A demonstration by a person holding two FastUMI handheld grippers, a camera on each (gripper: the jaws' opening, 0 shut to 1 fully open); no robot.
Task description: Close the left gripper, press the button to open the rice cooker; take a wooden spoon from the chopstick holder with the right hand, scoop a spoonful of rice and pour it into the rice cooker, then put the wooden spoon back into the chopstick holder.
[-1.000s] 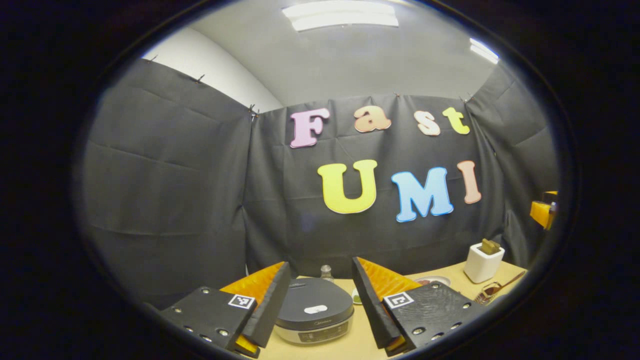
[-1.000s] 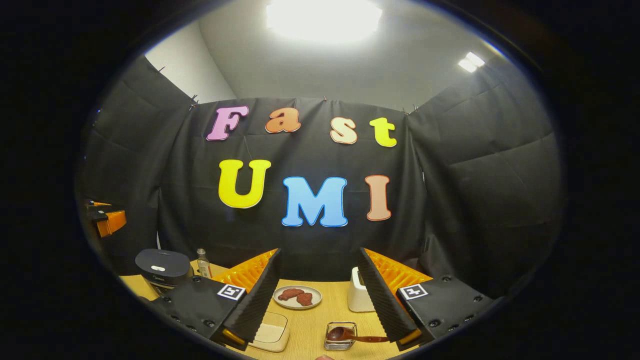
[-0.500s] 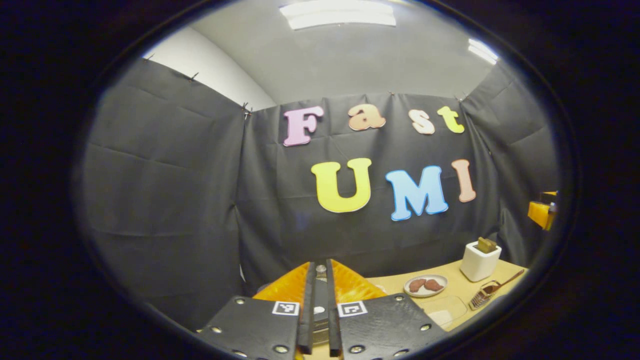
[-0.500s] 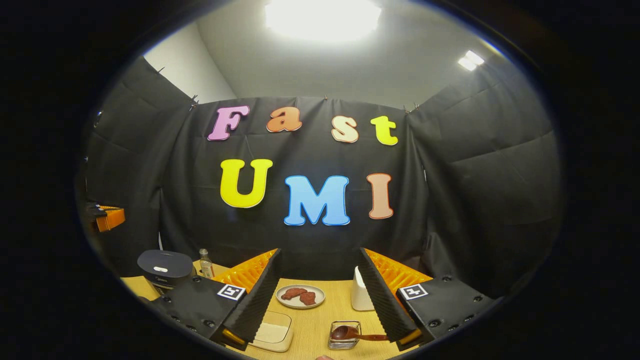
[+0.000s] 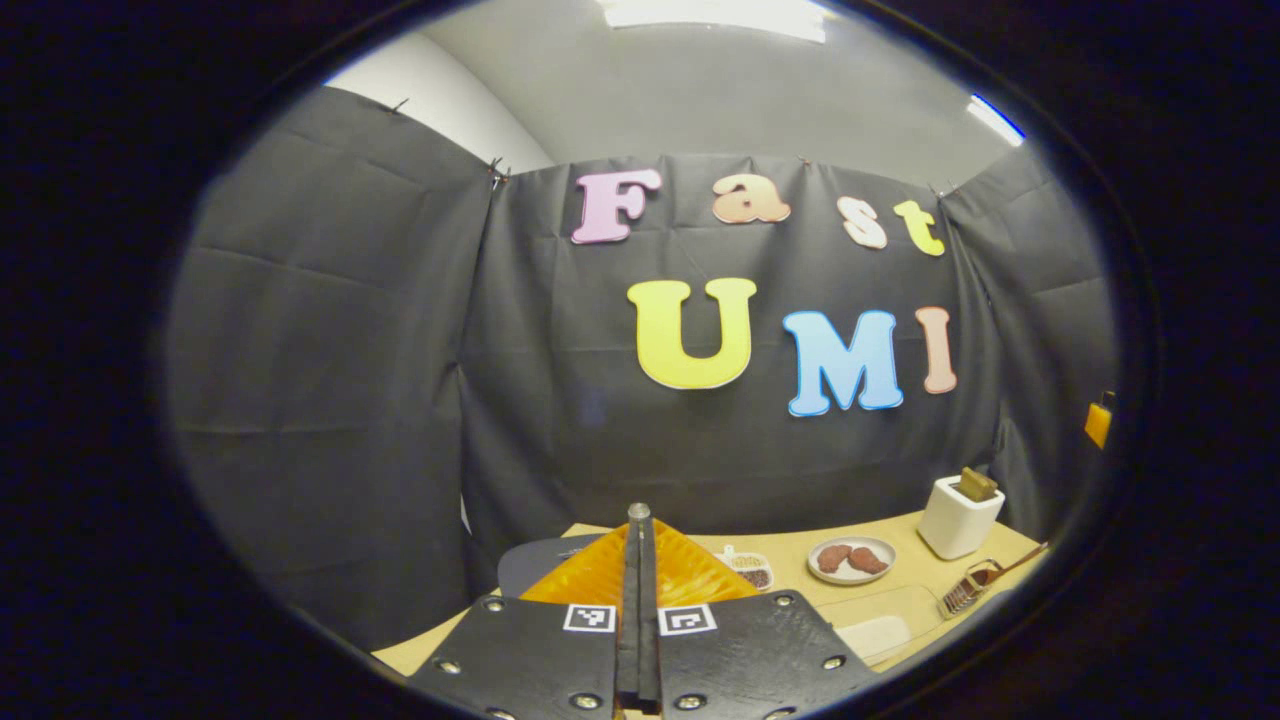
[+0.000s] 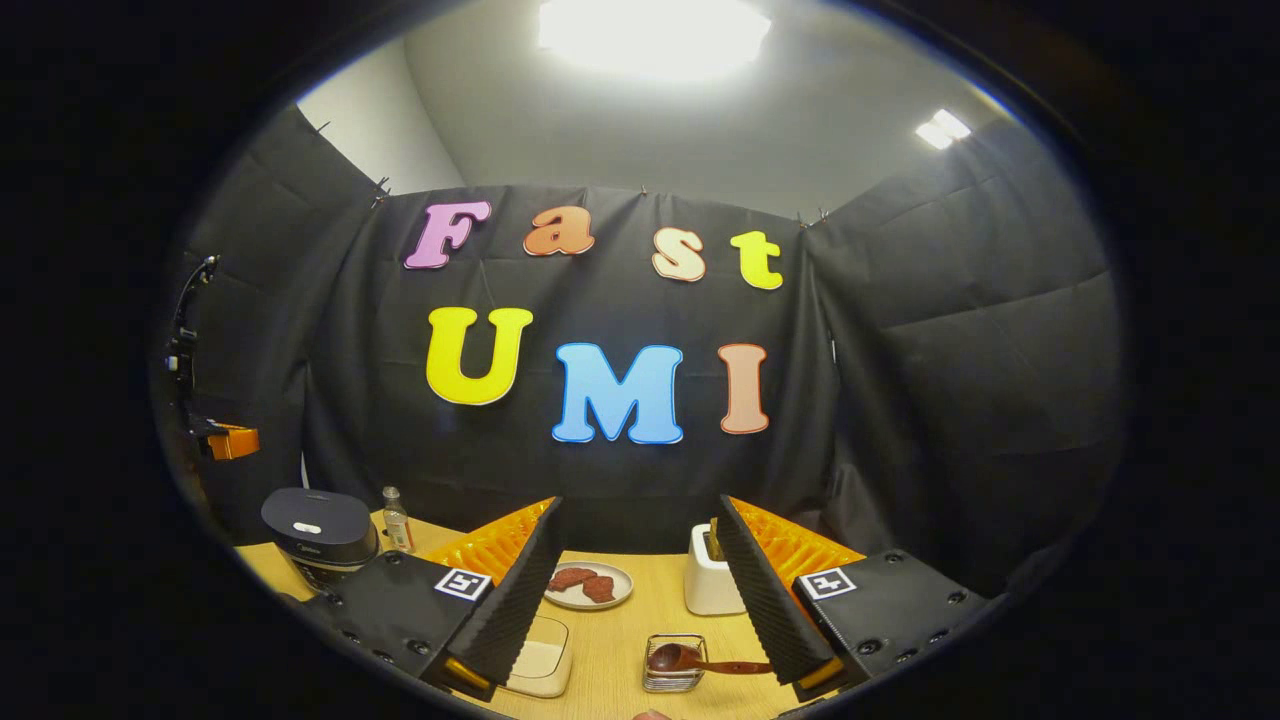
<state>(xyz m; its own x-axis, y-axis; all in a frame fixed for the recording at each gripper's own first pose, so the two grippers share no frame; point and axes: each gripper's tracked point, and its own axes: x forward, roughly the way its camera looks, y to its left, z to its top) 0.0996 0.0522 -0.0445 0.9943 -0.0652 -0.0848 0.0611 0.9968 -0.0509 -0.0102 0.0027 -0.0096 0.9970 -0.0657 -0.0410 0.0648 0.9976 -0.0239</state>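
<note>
Showing one rice cooker (image 6: pixel 318 525), one wooden spoon (image 6: pixel 700 661)

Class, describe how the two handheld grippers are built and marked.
The left gripper and the right gripper each have two wedge-shaped fingers on flat black plates dotted with screws. A square black-and-white marker sits on each plate.

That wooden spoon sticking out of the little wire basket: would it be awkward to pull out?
Probably not. The brown wooden spoon looks stiff and light, so it shouldn't bend. Its handle lies nearly flat, pointing toward the open right gripper. The small wire basket looks light too, and might slide or tip along with it.
</note>
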